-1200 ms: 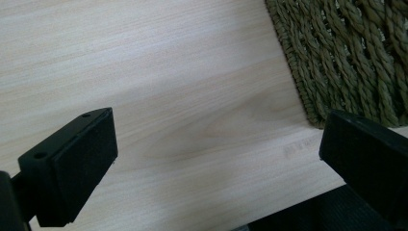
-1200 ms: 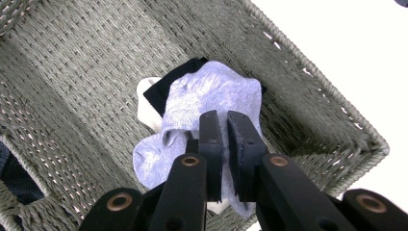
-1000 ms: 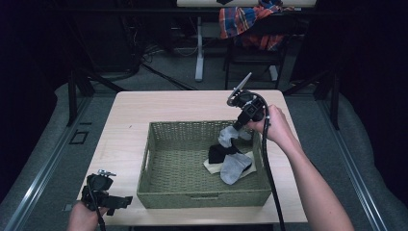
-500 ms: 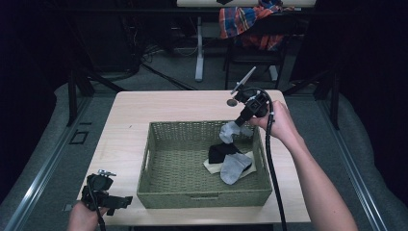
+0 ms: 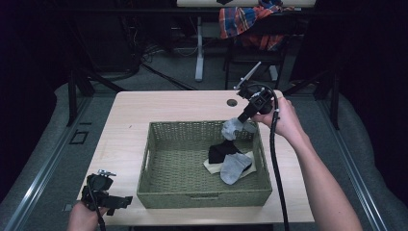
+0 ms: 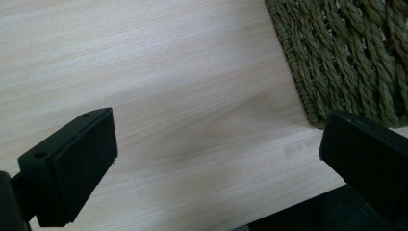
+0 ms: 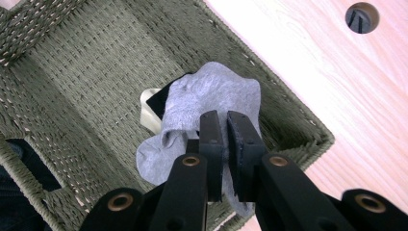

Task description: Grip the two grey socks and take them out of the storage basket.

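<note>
The right tongs (image 5: 242, 118) have lifted, pinching a grey sock (image 5: 233, 128) above the basket (image 5: 202, 198) holding more socks (image 5: 230, 161); left tongs (image 5: 126, 202) spread.

The high view is dimly exposed: the surroundings from 9 o'clock round to 3 o'clock are lost in near-black, while the table (image 5: 144, 125) is lit from above and rendered pale. Soft, short shadows are cast inside the basket (image 5: 159, 159) along its walls. The picture is slightly soft and grainy, with little detail held in the dark floor. In the left gripper view the wood grain is evenly and brightly lit, the near jaws at 7 and 4 o'clock being blurred and almost featureless black. In the right gripper view a warm, overexposed glare is seen on the tabletop at 2 o'clock, and the grey sock (image 7: 211, 101) is sharply resolved.
</note>
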Action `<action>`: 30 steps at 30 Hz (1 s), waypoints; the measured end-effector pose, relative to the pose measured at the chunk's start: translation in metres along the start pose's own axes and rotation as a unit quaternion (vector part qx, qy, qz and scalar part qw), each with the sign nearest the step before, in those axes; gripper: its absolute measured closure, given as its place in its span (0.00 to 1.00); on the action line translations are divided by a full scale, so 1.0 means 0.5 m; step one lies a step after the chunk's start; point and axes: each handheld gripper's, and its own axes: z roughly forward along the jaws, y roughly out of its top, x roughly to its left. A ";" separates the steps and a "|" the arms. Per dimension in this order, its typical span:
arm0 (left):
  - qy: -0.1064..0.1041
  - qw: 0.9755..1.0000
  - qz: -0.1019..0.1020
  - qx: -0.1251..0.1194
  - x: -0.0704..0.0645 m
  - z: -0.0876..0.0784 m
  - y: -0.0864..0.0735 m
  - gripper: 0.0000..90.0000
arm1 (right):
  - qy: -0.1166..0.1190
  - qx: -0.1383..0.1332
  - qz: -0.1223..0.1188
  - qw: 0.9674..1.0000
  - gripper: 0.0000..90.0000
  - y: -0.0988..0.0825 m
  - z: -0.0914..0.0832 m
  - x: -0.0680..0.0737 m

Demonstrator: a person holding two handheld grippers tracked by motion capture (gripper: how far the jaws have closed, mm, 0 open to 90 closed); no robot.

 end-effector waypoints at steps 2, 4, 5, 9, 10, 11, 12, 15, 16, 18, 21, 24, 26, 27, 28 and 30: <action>0.000 1.000 0.000 0.000 0.000 0.000 0.000 0.00 | -0.001 -0.006 0.005 1.000 0.95 -0.003 -0.006 -0.002; 0.000 1.000 0.000 0.000 0.000 0.000 0.000 0.00 | -0.003 -0.006 0.005 1.000 0.95 -0.007 -0.014 -0.006; 0.000 1.000 0.000 0.000 0.000 0.000 0.000 0.00 | -0.004 -0.008 0.006 1.000 0.95 -0.009 -0.017 -0.008; 0.000 1.000 0.000 0.000 -0.001 0.000 0.000 0.00 | -0.005 -0.014 0.014 1.000 0.95 -0.020 -0.029 -0.015; 0.000 1.000 0.000 0.000 0.000 0.000 0.000 0.00 | -0.005 -0.018 0.017 1.000 0.95 -0.023 -0.032 -0.017; 0.000 1.000 0.000 0.000 0.000 0.000 0.000 0.00 | -0.007 -0.018 0.019 1.000 0.95 -0.027 -0.036 -0.020; 0.000 1.000 0.000 0.000 -0.001 0.000 0.000 0.00 | -0.007 -0.023 0.022 0.999 0.95 -0.032 -0.041 -0.024; 0.001 1.000 0.000 0.000 -0.001 0.000 0.000 0.00 | -0.010 -0.023 0.024 0.999 0.95 -0.041 -0.051 -0.033; 0.001 1.000 0.000 0.000 -0.001 0.000 0.000 0.00 | -0.008 -0.023 0.026 0.999 0.95 -0.046 -0.055 -0.038; 0.001 1.000 0.000 0.000 -0.001 0.000 0.000 0.00 | -0.011 -0.025 0.030 0.999 0.95 -0.054 -0.060 -0.045; 0.001 1.000 0.000 0.000 -0.001 0.000 0.000 0.00 | -0.013 -0.028 0.041 0.999 0.95 -0.068 -0.068 -0.056; 0.001 1.000 0.000 0.001 -0.001 0.001 0.001 0.00 | -0.015 -0.031 0.049 0.998 0.95 -0.083 -0.072 -0.068; 0.001 1.000 0.000 0.002 -0.001 0.000 0.001 0.00 | -0.014 -0.032 0.056 0.998 0.95 -0.094 -0.075 -0.075; 0.002 1.000 0.000 0.001 -0.001 0.000 0.001 0.00 | -0.014 -0.032 0.058 0.998 0.95 -0.098 -0.076 -0.078; 0.002 1.000 0.000 0.001 -0.001 0.000 0.001 0.00 | -0.012 -0.034 0.060 0.998 0.95 -0.104 -0.077 -0.084; 0.002 1.000 0.000 0.001 -0.001 0.001 0.001 0.00 | -0.013 -0.040 0.068 0.997 0.95 -0.115 -0.080 -0.091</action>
